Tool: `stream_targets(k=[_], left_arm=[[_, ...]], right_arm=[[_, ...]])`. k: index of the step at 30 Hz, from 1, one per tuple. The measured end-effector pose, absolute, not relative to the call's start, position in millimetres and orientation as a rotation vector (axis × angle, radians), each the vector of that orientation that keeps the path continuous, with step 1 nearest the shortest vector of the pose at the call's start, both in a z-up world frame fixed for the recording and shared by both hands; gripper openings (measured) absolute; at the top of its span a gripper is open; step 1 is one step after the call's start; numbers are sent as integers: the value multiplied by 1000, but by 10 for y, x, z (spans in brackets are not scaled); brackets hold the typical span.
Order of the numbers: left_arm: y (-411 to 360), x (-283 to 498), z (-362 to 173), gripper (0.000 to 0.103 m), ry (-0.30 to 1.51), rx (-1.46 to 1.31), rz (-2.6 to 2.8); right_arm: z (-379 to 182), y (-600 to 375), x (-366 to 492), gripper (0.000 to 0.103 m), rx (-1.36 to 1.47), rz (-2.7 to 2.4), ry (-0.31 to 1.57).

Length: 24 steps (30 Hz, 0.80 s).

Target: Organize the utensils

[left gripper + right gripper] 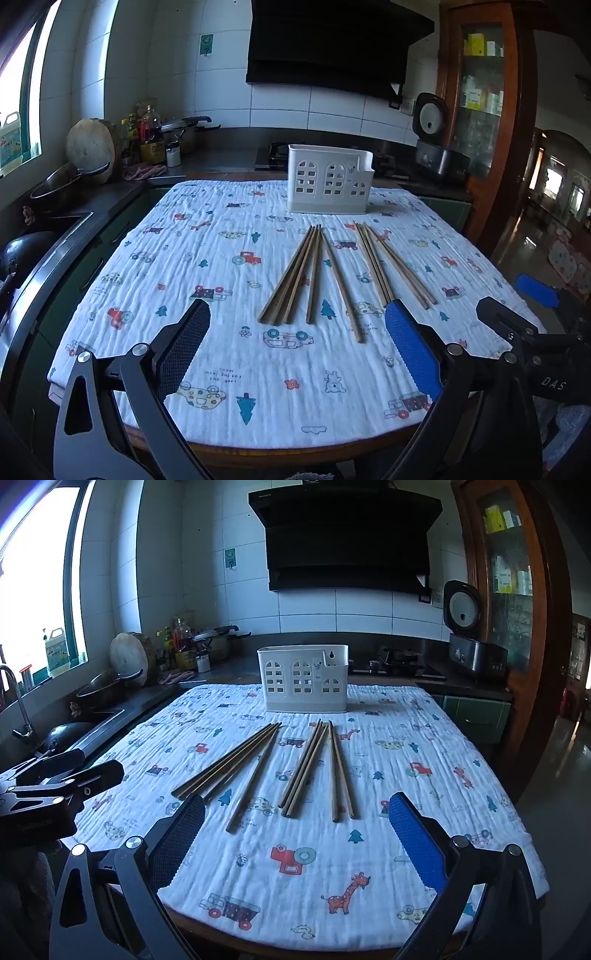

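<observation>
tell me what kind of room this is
Most likely a home kitchen. A dark range hood hangs on the tiled wall above a gas hob, a rice cooker stands open on the counter, and a sink with a tap sits under the window.

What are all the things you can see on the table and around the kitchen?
chopsticks: about nine, brown wood, two loose groups flat on the cloth
utensil holder: one, white, upright at the table's far edge
tablecloth: one, white with cartoon prints, covering the table
range hood: one, black, on the wall
rice cooker: one, dark, lid open, right counter
left gripper: open, above the near cloth
right gripper: open, above the near cloth
</observation>
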<state>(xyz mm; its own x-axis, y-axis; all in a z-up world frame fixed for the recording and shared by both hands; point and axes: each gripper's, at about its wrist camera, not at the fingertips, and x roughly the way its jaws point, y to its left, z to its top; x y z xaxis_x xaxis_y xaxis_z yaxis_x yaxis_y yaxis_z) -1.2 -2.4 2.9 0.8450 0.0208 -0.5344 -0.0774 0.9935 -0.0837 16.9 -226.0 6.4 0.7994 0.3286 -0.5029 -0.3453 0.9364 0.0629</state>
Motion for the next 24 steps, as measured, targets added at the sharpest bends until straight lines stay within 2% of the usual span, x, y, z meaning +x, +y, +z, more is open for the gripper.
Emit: stream_targets(k=[24], left_arm=[[25,-140,109,94,522,-83,74]], right_arm=[[128,-2267,102,96,-37,358,511]])
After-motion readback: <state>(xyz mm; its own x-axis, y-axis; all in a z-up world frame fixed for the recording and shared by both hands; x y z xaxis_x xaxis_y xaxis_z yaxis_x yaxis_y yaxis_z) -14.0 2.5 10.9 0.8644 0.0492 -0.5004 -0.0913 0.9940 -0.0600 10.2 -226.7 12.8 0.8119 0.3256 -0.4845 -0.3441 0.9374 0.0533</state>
